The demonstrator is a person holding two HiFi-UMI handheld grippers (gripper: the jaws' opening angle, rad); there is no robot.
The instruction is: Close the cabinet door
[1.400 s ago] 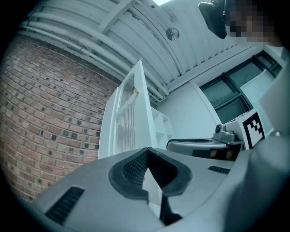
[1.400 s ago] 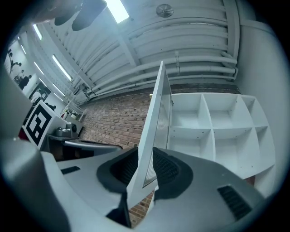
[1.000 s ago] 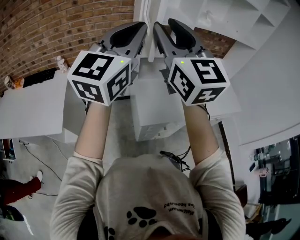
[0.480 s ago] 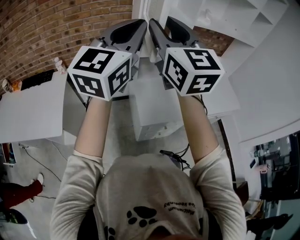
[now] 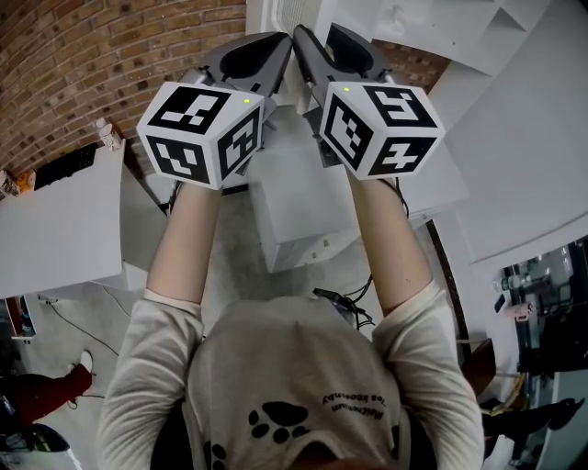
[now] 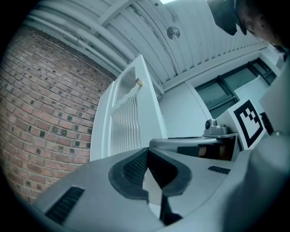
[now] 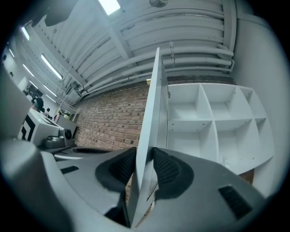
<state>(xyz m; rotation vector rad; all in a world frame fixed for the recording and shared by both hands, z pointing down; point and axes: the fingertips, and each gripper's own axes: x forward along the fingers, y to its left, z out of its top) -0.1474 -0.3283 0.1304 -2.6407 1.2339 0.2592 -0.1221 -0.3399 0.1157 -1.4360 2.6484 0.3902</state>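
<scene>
The white cabinet door point(image 7: 152, 113) stands ajar, edge-on to me, with the open white shelves point(image 7: 213, 122) to its right. My right gripper point(image 7: 144, 164) straddles the door's edge. Its jaws are closing, and both ribbed pads point(image 7: 168, 170) lie against the door's two faces. In the left gripper view the door point(image 6: 129, 122) shows its slatted face and a small knob point(image 6: 138, 82). My left gripper point(image 6: 148, 152) is shut with its tips together and nothing held. In the head view the left gripper point(image 5: 276, 44) and right gripper point(image 5: 315, 34) are raised side by side at the door point(image 5: 276, 16).
A brick wall point(image 5: 83, 64) runs behind and to the left. A white table point(image 5: 55, 229) stands at the left, and a low white box unit point(image 5: 299, 216) sits below my arms. Cables point(image 5: 344, 307) lie on the floor. Another person's leg point(image 5: 41, 390) shows at lower left.
The two grippers have drawn closer together at the door's edge. The right gripper has shifted left onto it, and its jaws have narrowed a little.
</scene>
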